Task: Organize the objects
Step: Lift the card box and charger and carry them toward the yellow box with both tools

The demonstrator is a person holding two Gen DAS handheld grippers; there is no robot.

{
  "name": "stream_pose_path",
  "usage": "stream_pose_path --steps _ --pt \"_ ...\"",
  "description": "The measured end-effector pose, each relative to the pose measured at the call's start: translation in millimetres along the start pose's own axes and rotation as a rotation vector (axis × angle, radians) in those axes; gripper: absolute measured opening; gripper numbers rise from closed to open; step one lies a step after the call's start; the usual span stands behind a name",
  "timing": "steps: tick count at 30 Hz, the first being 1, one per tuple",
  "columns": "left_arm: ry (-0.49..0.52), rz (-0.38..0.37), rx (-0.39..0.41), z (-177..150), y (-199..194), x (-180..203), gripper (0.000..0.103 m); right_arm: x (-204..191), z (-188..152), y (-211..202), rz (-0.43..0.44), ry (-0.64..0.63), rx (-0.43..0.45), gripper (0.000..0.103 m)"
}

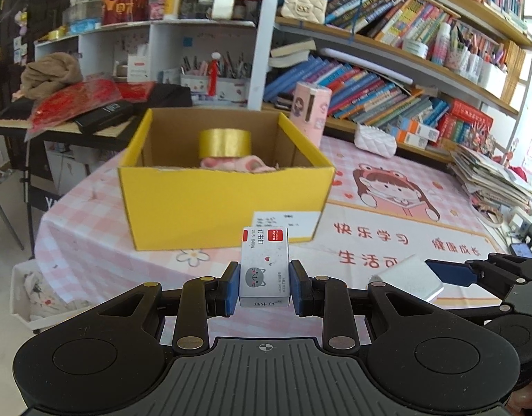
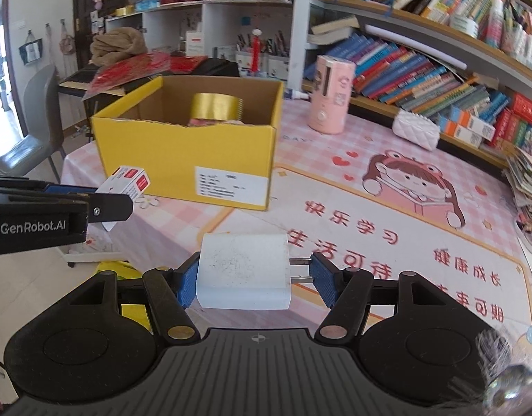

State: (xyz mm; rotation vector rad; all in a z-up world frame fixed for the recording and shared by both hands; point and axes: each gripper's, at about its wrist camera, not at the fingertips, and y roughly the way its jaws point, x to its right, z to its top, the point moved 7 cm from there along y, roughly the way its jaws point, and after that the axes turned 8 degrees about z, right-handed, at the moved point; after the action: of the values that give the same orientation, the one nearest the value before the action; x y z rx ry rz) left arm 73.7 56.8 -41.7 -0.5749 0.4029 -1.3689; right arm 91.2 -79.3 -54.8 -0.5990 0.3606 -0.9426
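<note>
My left gripper (image 1: 264, 282) is shut on a small white staple box (image 1: 264, 267) with a red end and a grey cat print, held above the table in front of the yellow cardboard box (image 1: 196, 204). My right gripper (image 2: 248, 275) is shut on a white charger plug (image 2: 243, 270), its prongs pointing right against the right pad. The yellow box (image 2: 162, 159) holds a gold tape roll (image 1: 224, 143) on a pink item (image 1: 236, 163). The staple box (image 2: 127, 180) and left gripper also show at the left of the right wrist view. The charger (image 1: 410, 277) shows at the right of the left wrist view.
The round table has a pink checked cloth (image 1: 370, 208) with a cartoon girl. A pink cylinder device (image 2: 332, 93) and a white quilted pouch (image 2: 418, 128) stand behind the box. Bookshelves (image 1: 404, 69) line the back right; a stack of papers (image 1: 491, 180) lies at the right edge.
</note>
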Motion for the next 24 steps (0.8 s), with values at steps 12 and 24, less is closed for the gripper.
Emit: stream_pose_path --steps 12,24 --pt "-0.01 0.007 0.061 15.2 -9.0 -15.0 0.028 -17.3 17.6 -2.5 0.016 -0.051 0.052 0.062" --pt "-0.044 0.03 0.096 45.2 0.8 -25.0 0.028 -19.6 49.5 11.2 0.058 -0.06 0.067 0.062"
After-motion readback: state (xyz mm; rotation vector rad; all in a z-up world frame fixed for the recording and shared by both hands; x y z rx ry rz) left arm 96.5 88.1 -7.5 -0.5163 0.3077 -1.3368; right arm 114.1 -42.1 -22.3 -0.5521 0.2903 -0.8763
